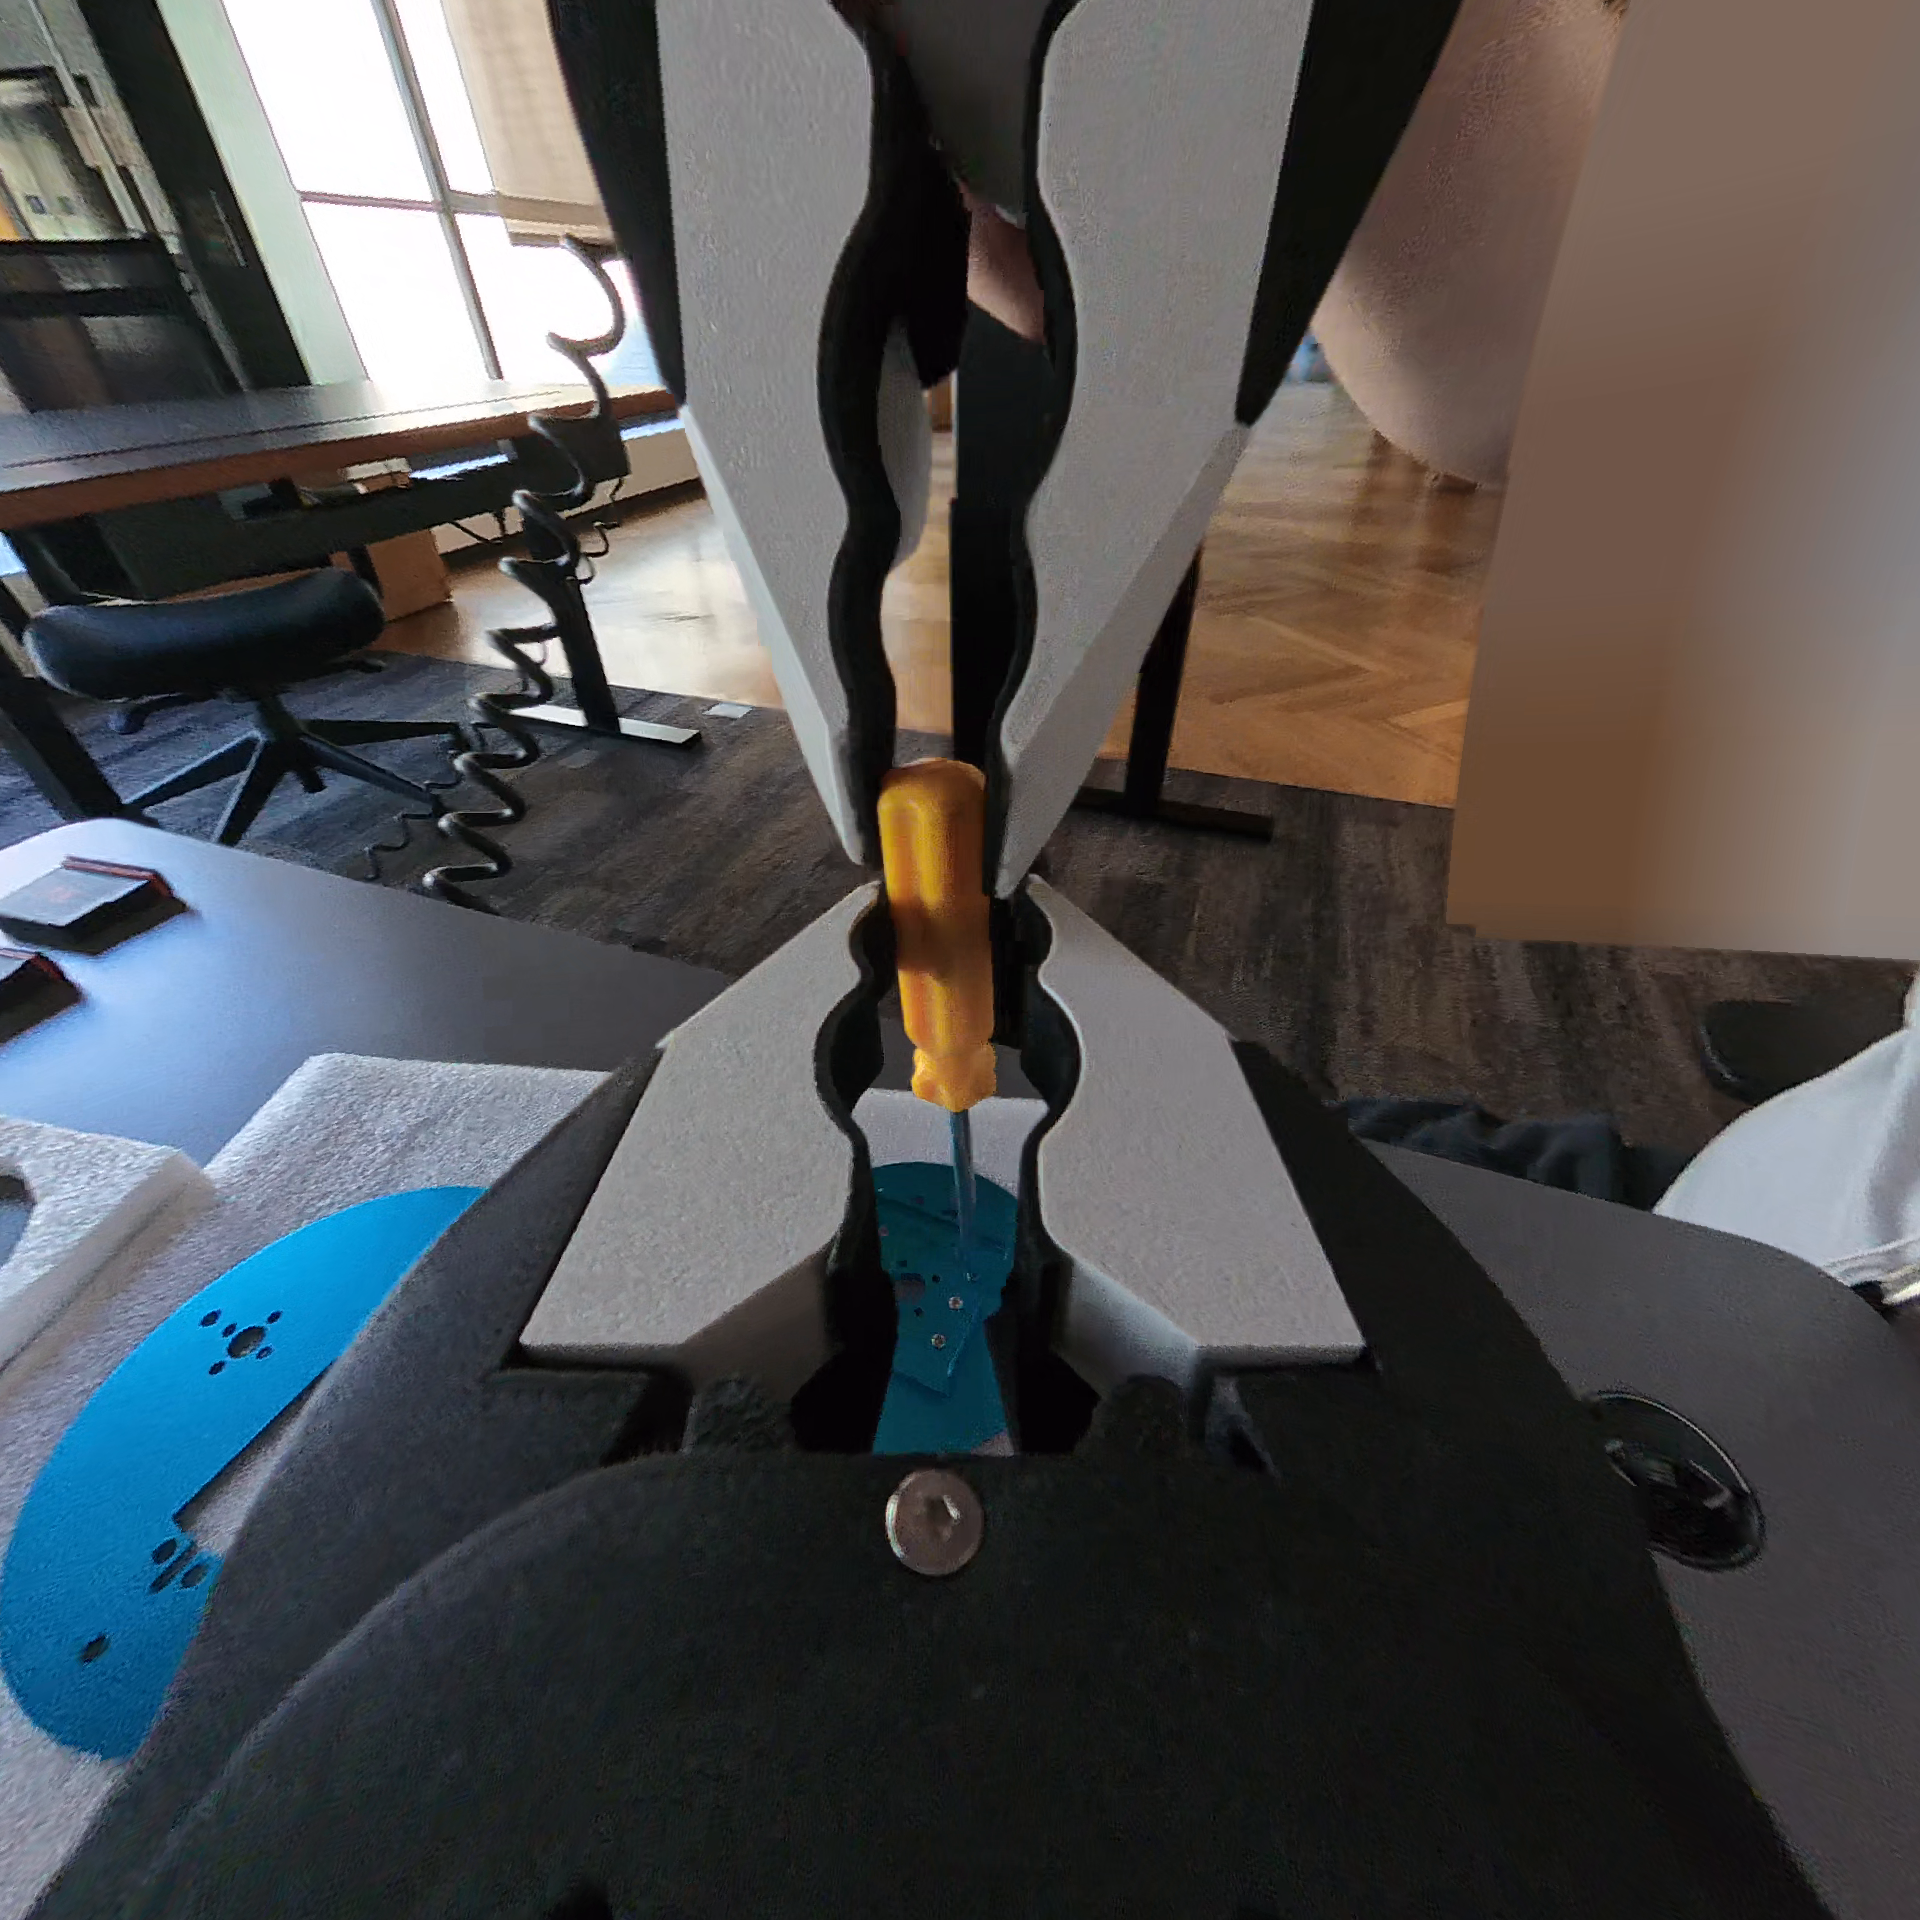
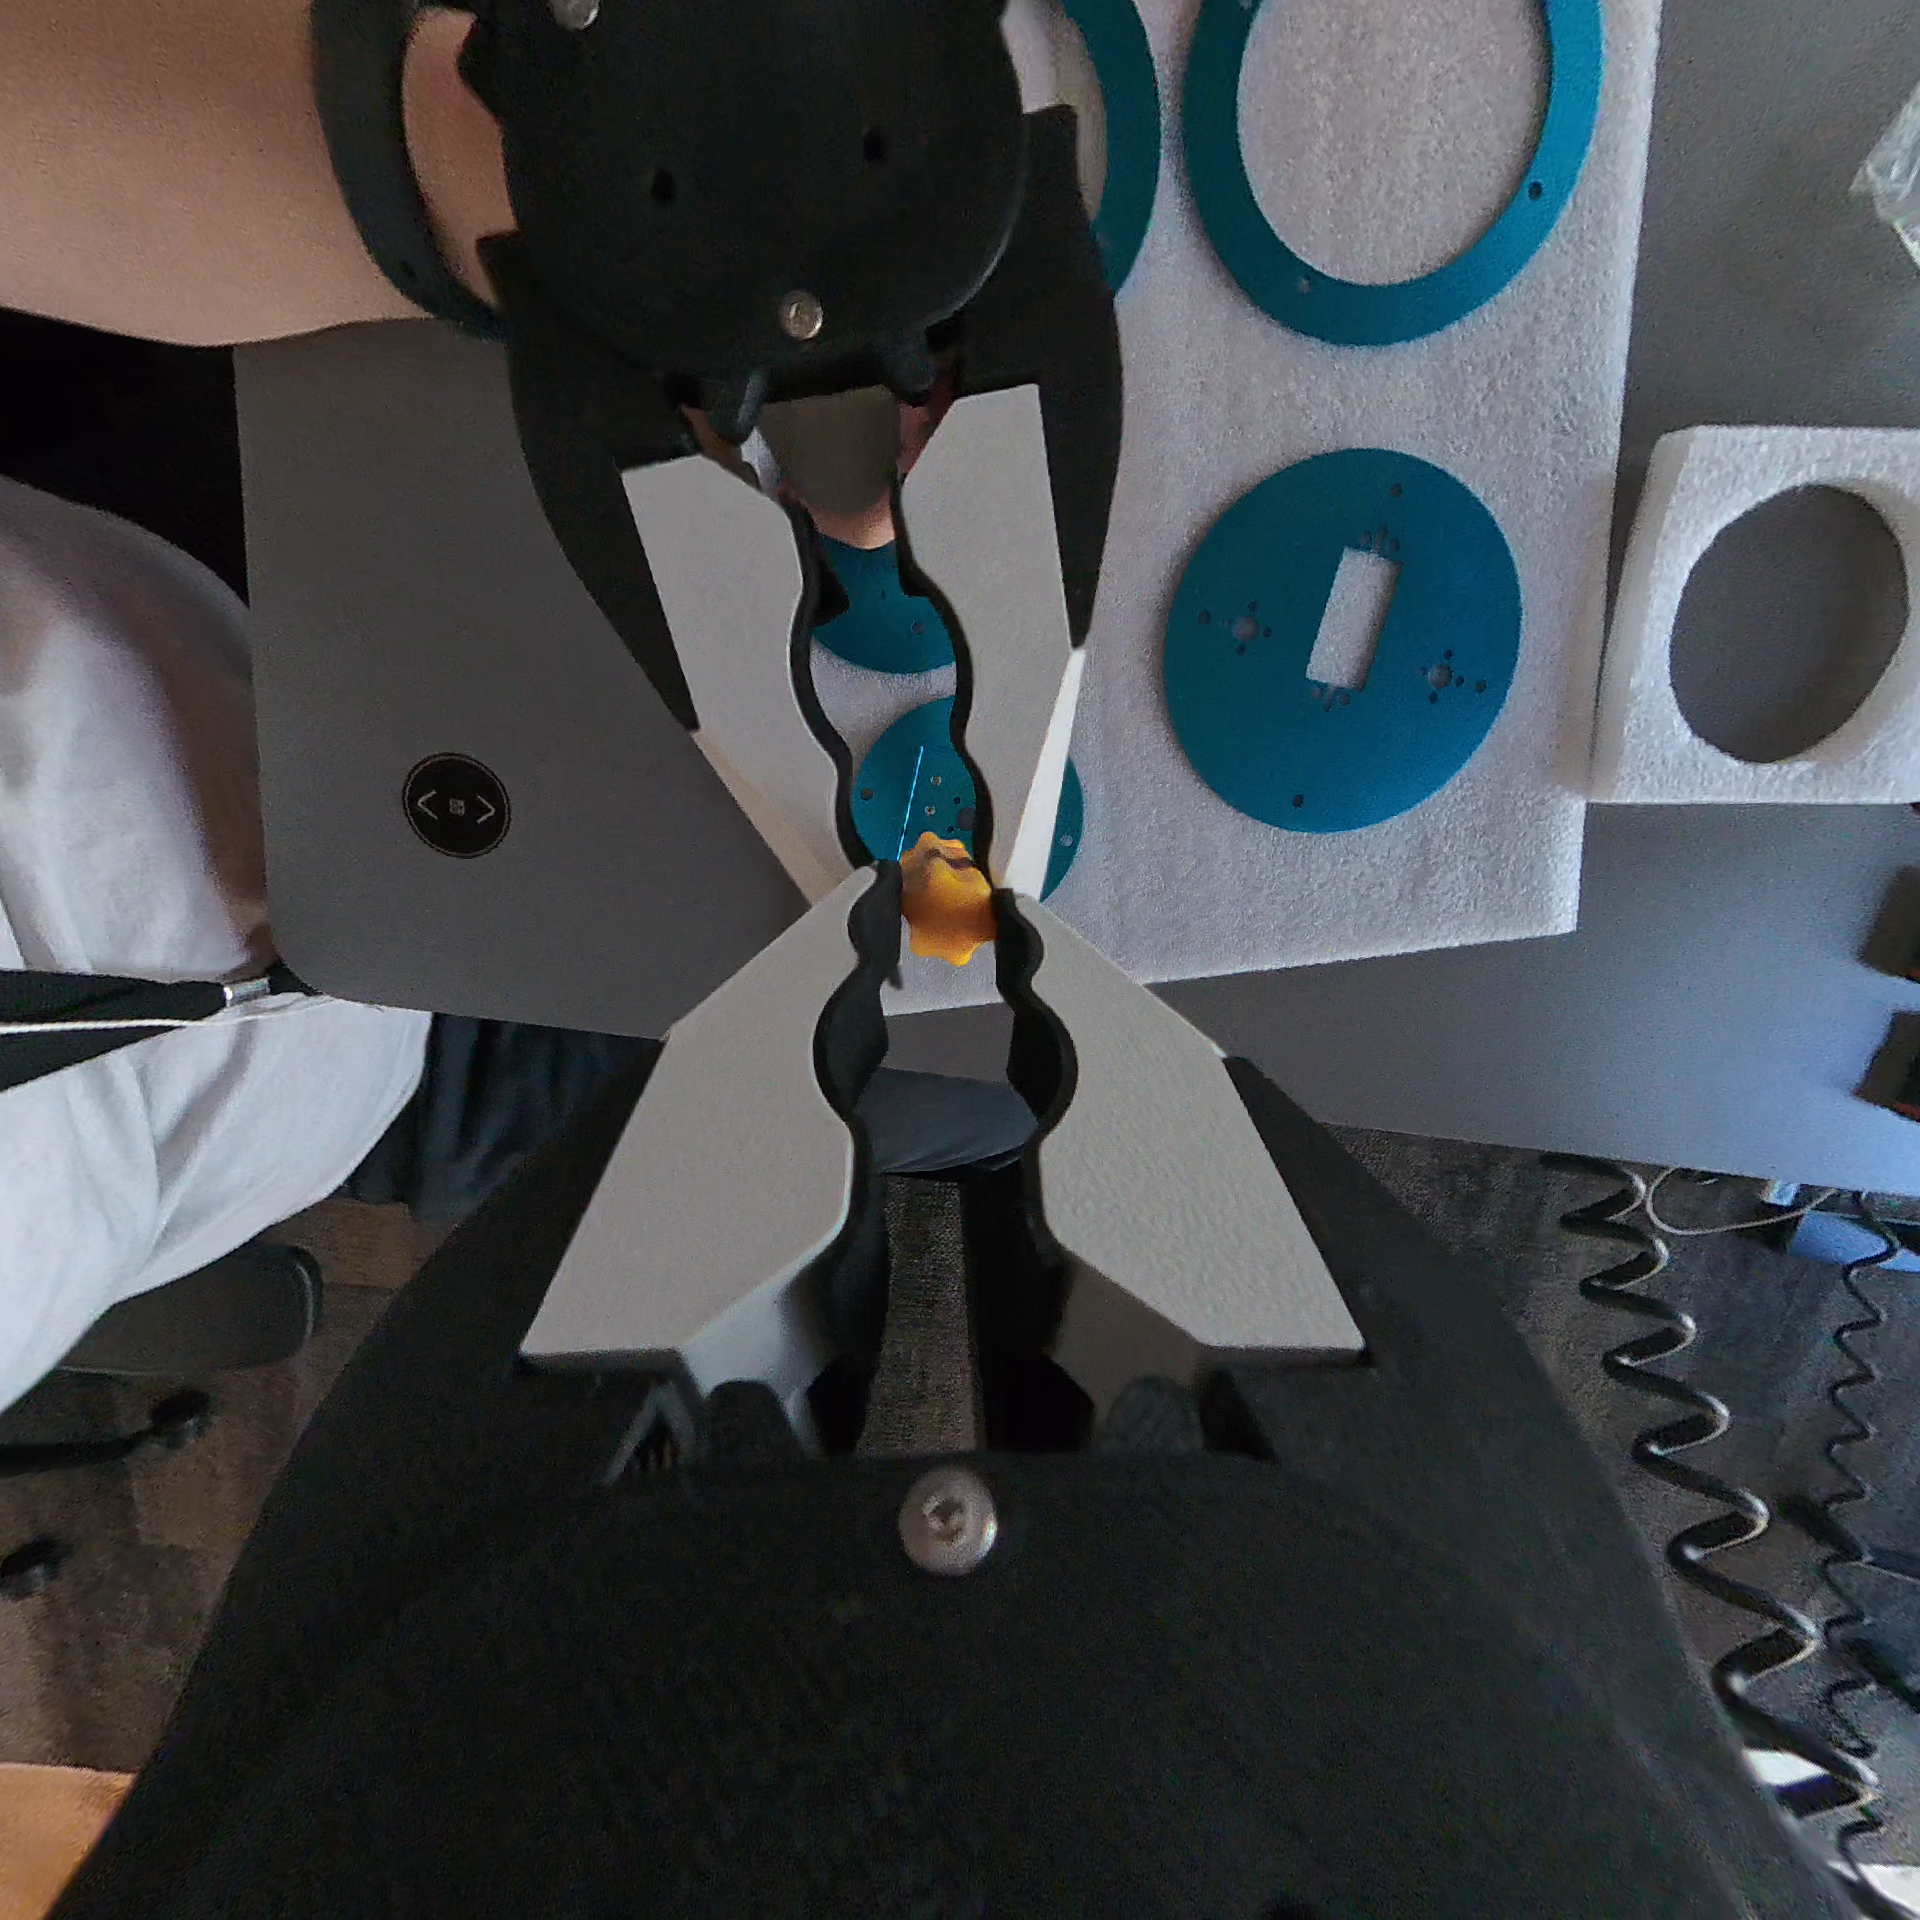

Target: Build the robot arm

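Above a white foam sheet [image 2: 1351,914] on the grey worktop [image 2: 1714,1039], two grippers meet tip to tip on one orange-handled screwdriver [image 1: 935,935]; the left gripper [image 1: 930,914] has its fingers closed to a narrow gap around the lower handle, pads touching it; the right gripper [image 2: 940,904], coming from the opposite side, has its fingers pinched on the handle's upper end, seen end-on in the right wrist view; the thin shaft points down, tip on a small blue disc [image 1: 940,1247] on the foam, mostly hidden behind the fingers; blue metal plates counted in the right wrist view: one large ring [image 2: 1392,301], one round plate with a rectangular slot [image 2: 1340,644], a second ring [image 2: 1127,156] cut off by the gripper body, plus bits of two small discs between the fingers; one white foam block with an oval hole [image 2: 1766,623] sits beside the sheet; one round black button [image 2: 455,805] with arrow marks in the worktop; two dark small boxes [image 1: 88,914] at the worktop edge, partly cut off; coiled black cables [image 2: 1714,1455] hang over the floor; one black stool [image 1: 208,634] behind; no legible brand visible.
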A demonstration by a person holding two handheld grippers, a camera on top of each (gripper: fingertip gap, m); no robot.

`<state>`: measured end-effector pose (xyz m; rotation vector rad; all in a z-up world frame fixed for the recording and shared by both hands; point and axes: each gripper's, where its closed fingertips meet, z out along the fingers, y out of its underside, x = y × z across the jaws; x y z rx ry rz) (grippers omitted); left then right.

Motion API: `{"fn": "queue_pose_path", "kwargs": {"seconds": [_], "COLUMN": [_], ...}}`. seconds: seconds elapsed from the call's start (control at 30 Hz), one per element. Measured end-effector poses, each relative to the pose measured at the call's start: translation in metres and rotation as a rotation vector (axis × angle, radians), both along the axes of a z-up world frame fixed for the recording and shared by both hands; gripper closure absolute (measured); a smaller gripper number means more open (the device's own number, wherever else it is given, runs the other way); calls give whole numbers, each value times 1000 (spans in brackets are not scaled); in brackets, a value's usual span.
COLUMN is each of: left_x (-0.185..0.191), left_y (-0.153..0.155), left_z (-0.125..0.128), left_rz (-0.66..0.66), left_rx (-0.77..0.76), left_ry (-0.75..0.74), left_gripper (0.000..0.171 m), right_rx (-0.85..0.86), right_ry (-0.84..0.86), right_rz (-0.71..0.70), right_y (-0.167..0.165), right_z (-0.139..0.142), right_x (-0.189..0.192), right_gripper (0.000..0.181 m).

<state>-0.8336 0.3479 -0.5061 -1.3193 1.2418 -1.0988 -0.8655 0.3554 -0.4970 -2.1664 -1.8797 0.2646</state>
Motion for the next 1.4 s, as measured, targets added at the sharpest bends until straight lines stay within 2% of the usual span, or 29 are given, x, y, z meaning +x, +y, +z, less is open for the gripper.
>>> {"fn": "queue_pose_path", "kwargs": {"seconds": [0.07, 0.13, 0.27, 0.33, 0.4, 0.67, 0.8, 1.0, 1.07, 1.2, 1.27, 1.33, 1.4], "left_x": [2, 2, 1, 0, 0, 0, 0, -1, -2, -1, -1, -1, -1], "left_y": [2, 0, -4, -4, -6, -9, -6, 0, 1, -4, -7, -7, -6], "left_z": [-1, -1, -1, -1, -1, -1, -2, -5, -5, -5, -5, -5, -4], "left_rz": [26, -1, -33, -41, -53, -91, -85, -18, -28, -61, -79, -85, -86], "left_rx": [15, -2, 3, 5, 8, 2, -40, 11, -5, 0, 1, 0, -13], "left_ry": [10, 6, 1, -3, -3, -8, -6, 27, 15, 6, 3, -2, -10], "left_gripper": [156, 156, 156, 156, 156, 156, 154, 156, 156, 156, 156, 156, 156], "right_rx": [-10, -25, 5, 106, 142, 75, 28, -21, -4, 68, 88, 83, 46], "right_ry": [-4, -12, -52, -71, -92, -79, -95, -89, -89, -79, -83, -93, -84], "right_rz": [-42, -26, 229, 392, 469, 424, 225, -50, 9, 281, 366, 360, 263], "right_y": [1, -1, -8, -6, -8, -12, -8, -2, 0, -7, -11, -11, -8], "right_z": [0, 0, 3, 4, 2, -1, -2, -2, -2, 1, 1, 0, 0], "right_x": [2, 3, 5, 6, 4, 1, 5, 6, 5, 2, 2, 2, 2], "right_gripper": [163, 163, 162, 163, 162, 163, 163, 163, 164, 164, 164, 164, 164]}}
